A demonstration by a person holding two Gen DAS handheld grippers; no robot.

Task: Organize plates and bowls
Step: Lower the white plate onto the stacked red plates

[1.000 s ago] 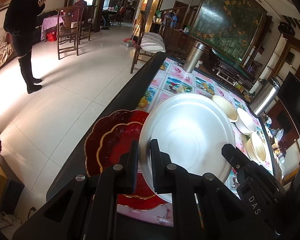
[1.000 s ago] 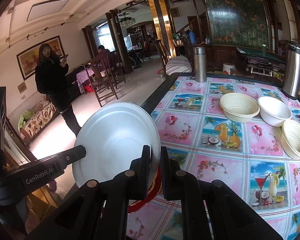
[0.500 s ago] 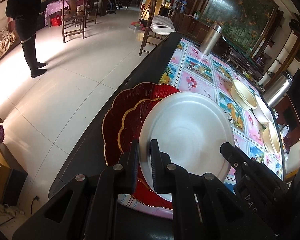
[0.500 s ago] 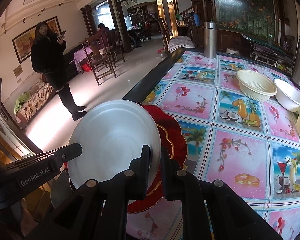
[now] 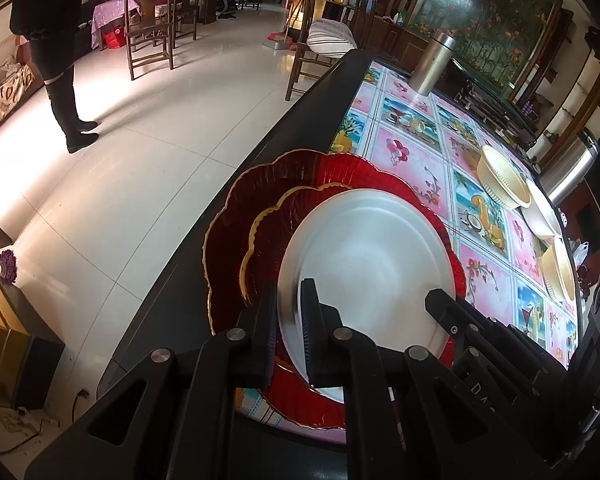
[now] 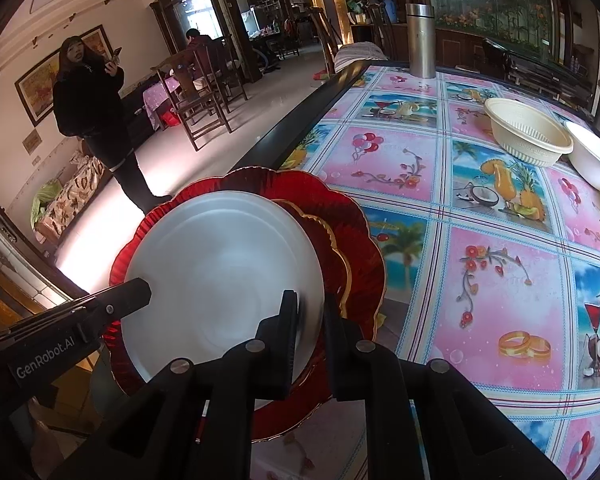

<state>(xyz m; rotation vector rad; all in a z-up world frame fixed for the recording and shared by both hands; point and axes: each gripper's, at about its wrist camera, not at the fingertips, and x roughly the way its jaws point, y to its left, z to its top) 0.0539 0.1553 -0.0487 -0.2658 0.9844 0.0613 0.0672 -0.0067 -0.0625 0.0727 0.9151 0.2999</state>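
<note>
I am holding the white plate [image 5: 370, 264] with both tongs, left [image 5: 289, 300] and right [image 6: 309, 312], each clamped narrow on its rim, so it settles centred on the red plates [image 5: 260, 208] at lower centre.

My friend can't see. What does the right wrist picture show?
Two black claws, the right claw and the left claw, pinch the rim of a white plate over two red plates on a colourful table. Bowls sit farther back.
</note>
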